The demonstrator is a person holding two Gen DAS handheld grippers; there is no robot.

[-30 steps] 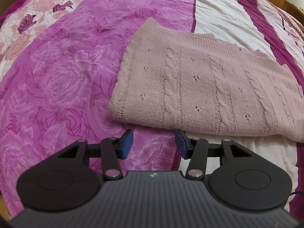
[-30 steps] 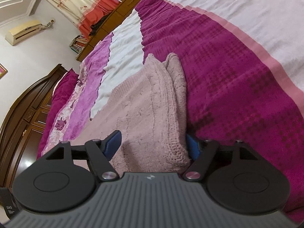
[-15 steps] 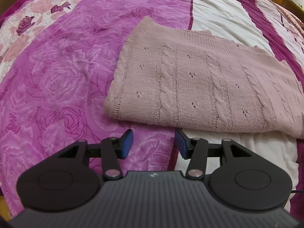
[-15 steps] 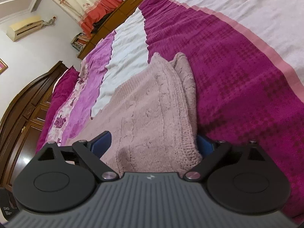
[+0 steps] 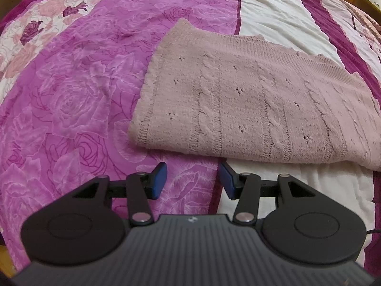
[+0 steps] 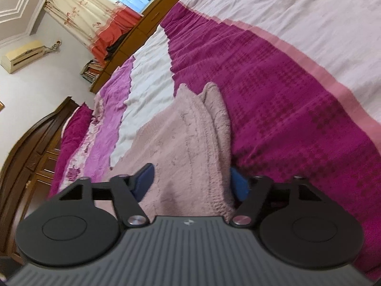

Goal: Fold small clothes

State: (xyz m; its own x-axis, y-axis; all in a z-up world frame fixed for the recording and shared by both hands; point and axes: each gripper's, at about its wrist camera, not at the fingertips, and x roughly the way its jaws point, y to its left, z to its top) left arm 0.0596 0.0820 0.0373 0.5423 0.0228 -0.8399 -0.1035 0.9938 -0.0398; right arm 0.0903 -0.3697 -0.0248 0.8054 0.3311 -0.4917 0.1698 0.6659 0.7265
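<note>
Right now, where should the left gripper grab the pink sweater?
Probably the sweater's near-left corner, coming in low from the near side. That folded edge lies thick and raised off the blanket, just ahead of the open left gripper, so a finger could slip underneath.

Black left gripper (image 5: 192,181), blue pads (image 5: 159,180), silver screws.

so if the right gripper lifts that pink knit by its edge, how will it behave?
The pink knit will probably sag: soft folded layers show at its edge. The textured cable knit likely won't slip in the right gripper. Its layers may slide apart when lifted.
</note>
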